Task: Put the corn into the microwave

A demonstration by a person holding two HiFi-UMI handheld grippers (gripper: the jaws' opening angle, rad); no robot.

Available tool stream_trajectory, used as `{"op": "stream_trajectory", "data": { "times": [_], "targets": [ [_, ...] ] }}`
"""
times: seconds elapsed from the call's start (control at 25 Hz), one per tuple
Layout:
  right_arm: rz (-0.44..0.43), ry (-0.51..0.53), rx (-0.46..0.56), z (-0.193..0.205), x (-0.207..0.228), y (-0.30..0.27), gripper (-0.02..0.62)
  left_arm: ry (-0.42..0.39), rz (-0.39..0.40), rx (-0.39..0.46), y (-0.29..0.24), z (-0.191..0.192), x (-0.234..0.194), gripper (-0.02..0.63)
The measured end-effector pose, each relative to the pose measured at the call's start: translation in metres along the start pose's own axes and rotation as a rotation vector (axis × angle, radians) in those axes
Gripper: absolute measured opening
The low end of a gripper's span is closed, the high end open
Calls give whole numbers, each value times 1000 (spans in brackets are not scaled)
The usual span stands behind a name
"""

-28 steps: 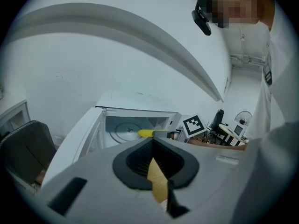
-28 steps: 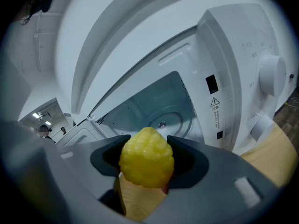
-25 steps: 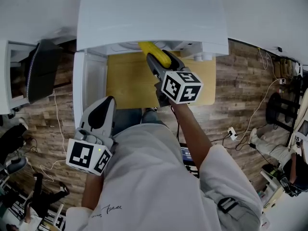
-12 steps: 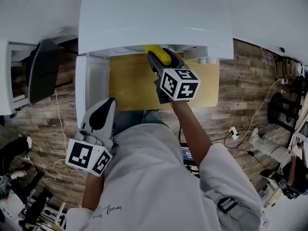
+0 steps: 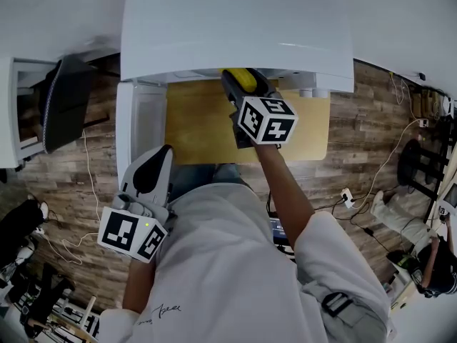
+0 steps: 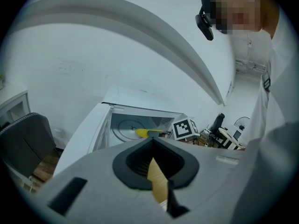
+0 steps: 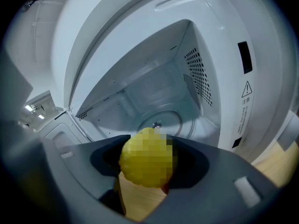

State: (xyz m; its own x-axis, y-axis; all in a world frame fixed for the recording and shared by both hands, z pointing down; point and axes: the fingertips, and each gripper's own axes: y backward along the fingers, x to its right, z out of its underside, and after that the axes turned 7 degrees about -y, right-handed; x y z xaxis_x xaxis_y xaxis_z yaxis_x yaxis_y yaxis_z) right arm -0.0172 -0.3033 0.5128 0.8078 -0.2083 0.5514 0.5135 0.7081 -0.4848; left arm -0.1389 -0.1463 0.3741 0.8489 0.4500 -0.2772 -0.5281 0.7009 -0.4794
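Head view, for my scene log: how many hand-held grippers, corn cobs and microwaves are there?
Hand-held grippers: 2 (left hand-held gripper, right hand-held gripper)
Corn: 1
Microwave: 1
Total: 4

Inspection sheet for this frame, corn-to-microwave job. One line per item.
Surface: wooden tabletop, bare where visible.
Job's things: corn at the mouth of the white microwave; door open, turntable empty.
Clutter: nothing seen.
Grippers: right gripper shut on the corn; left gripper low beside the door, jaws together, empty.
Cables: white leads across the floor, left and right.
Surroundings: wood-plank flooring, dark chair at left.
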Motion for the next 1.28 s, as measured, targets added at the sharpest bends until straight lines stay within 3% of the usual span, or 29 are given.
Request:
{"op": "stream_trajectory", "data": {
  "times": [0.96,1.28],
  "targets": [
    [51,62,26,-6,1,-23,261,11,35,0,-2,0,7,-9],
    [96,150,31,-11,1,-34,261,19,45,14,0,-6,11,-9]
  ]
}}
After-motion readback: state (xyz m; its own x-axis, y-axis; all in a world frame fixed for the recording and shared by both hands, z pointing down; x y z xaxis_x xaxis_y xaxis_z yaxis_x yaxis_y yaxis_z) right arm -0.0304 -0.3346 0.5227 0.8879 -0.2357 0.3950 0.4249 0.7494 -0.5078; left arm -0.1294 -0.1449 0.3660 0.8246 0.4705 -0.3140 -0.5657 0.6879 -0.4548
